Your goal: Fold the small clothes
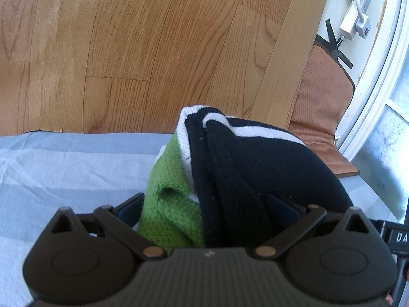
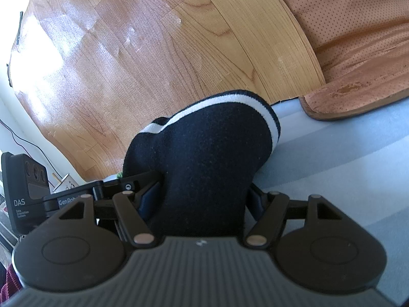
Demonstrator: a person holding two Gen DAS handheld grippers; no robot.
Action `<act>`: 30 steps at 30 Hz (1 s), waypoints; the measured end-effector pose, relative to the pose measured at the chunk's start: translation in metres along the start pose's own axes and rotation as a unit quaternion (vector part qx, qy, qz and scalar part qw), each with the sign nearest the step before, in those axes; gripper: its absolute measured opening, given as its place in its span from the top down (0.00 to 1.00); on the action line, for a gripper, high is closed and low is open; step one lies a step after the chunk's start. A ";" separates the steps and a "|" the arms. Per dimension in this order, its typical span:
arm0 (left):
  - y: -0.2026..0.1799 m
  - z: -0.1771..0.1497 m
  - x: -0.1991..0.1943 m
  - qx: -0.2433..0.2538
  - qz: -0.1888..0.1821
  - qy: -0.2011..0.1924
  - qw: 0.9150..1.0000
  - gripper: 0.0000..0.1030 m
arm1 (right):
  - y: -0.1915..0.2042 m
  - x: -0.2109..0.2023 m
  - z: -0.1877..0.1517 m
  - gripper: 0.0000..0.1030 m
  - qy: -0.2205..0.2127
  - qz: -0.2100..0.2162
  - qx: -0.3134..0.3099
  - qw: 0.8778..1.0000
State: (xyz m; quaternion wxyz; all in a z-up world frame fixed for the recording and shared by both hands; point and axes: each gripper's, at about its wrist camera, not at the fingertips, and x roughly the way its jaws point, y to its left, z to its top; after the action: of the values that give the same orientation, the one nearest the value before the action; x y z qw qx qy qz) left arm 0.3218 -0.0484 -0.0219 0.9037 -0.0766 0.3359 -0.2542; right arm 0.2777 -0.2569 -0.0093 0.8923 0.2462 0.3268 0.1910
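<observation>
Wood-grain floor (image 1: 153,38) beyond a pale blue striped cloth (image 1: 64,168); a brown perforated cushion (image 2: 358,38) lies at the cloth's far edge. My left gripper (image 1: 207,204) clamps a bunched knit garment (image 1: 255,168), black with white stripes and green. My right gripper (image 2: 204,194) grips its black part, jaws held wide.

- Wood-grain floor (image 1: 153,51) spreads out ahead of my tongs, sunlight glaring on it to my left.
- Striped pale blue sheet (image 1: 64,168) lies right under me.
- Brown perforated cushion (image 2: 358,38) sits ahead, right.
- White power strip (image 1: 354,23) and window frame (image 1: 378,89) far right.
</observation>
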 end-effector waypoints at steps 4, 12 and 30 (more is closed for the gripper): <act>0.000 0.001 0.000 0.000 0.000 0.000 1.000 0.00 | 0.000 0.000 0.000 0.29 0.000 0.000 0.000 1.000; 0.000 0.000 0.001 0.000 0.000 0.001 1.000 0.00 | 0.001 0.000 -0.001 0.29 -0.001 -0.001 0.004 1.000; 0.001 0.001 0.001 -0.001 0.000 0.001 1.000 0.00 | 0.001 0.000 -0.001 0.29 -0.001 -0.001 0.005 1.000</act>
State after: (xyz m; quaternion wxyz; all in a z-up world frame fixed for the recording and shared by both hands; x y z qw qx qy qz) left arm 0.3231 -0.0484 -0.0221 0.9033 -0.0769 0.3370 -0.2540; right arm 0.2766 -0.2562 -0.0095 0.8914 0.2503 0.3273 0.1886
